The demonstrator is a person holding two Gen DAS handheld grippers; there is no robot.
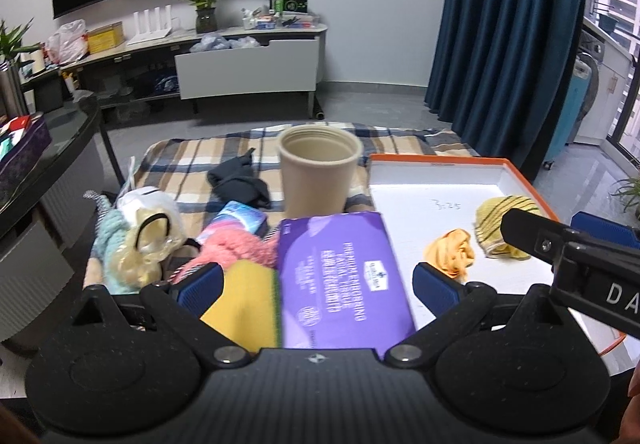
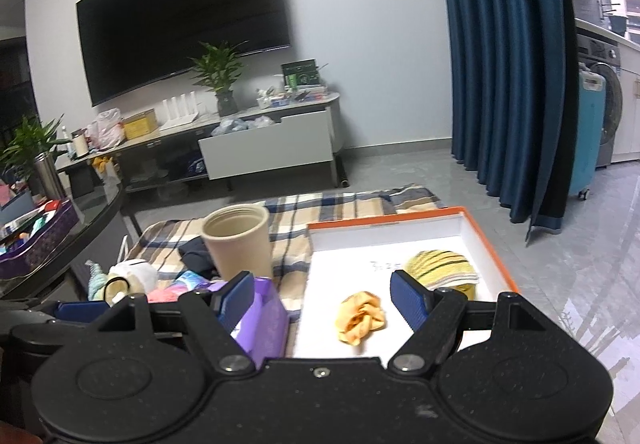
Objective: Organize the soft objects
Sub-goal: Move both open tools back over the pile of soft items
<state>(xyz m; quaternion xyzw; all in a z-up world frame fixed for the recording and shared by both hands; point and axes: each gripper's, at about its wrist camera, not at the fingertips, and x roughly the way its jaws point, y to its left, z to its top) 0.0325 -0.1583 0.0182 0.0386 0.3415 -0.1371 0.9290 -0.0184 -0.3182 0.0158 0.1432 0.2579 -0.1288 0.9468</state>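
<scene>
Left gripper (image 1: 316, 282): fingers spread wide, nothing clamped; a purple tissue box (image 1: 344, 280) and a yellow sponge (image 1: 244, 304) lie in the gap, the blue pads clear of both.
Right gripper (image 2: 322, 298): fingers spread wide, nothing clamped; it hangs over the near edge of the tray.
Tray (image 2: 492, 248): white floor, orange rim, resting on the plaid blanket (image 1: 192, 160) to the right of the other items.
Orange cloth (image 2: 362, 316): crumpled, lying inside the tray near its front.
Yellow striped cloth (image 2: 444, 268): inside the tray, behind and right of the orange cloth, apart from it.
Beige cup (image 1: 318, 172): upright, open mouth up, on the blanket just left of the tray.
Dark cloth (image 1: 240, 182): bunched on the blanket left of the cup.
Pile at left: pink fluffy item (image 1: 236, 248), pale blue knit item (image 1: 110, 234) and a white item (image 1: 146, 200), crowded together on the blanket, outside the tray.
</scene>
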